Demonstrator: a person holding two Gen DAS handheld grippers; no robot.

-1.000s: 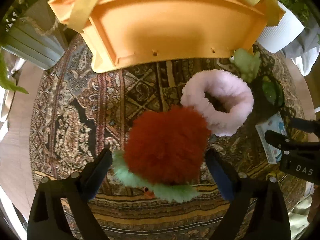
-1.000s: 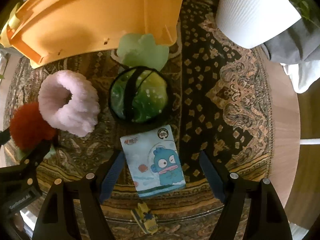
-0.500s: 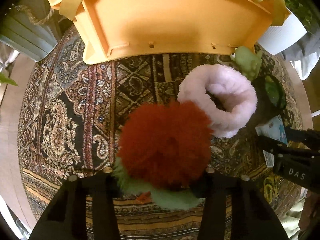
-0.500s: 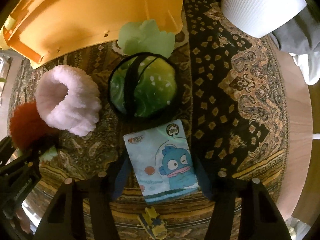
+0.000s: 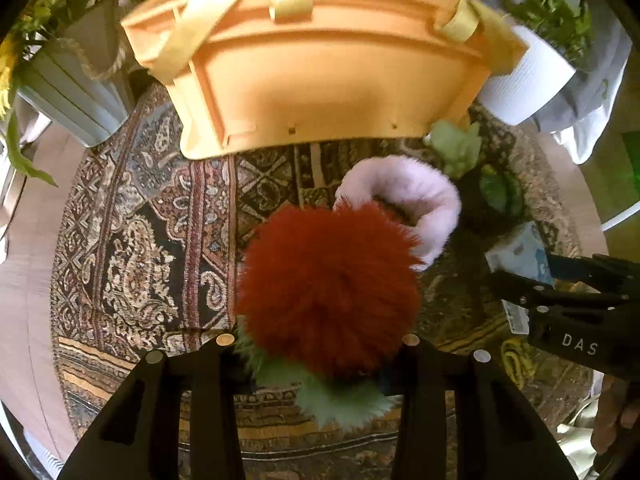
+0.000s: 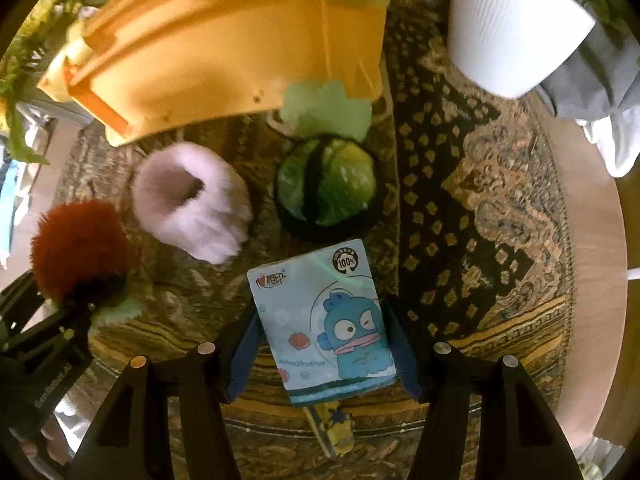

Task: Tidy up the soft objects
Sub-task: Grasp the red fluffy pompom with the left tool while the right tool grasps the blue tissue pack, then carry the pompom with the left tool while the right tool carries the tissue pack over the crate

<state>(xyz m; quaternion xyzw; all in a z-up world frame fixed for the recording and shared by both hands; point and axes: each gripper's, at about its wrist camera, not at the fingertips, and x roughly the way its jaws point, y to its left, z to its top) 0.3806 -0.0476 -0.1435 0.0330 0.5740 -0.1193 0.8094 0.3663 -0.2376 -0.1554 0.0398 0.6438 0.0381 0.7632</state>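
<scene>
left gripper [image 5: 316,364] pinches the red pompom [image 5: 328,292]; right gripper [image 6: 322,344] clamps the tissue pack [image 6: 324,320].

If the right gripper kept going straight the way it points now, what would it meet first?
The right gripper already has the tissue pack between its fingers. Straight ahead, the green ball comes next, just past the pack's far edge, then the orange bin. Depth is uncertain.

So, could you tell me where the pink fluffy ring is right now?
In the right wrist view, the pink fluffy ring lies on the rug, between the red pom-pom and the green ball.
</scene>
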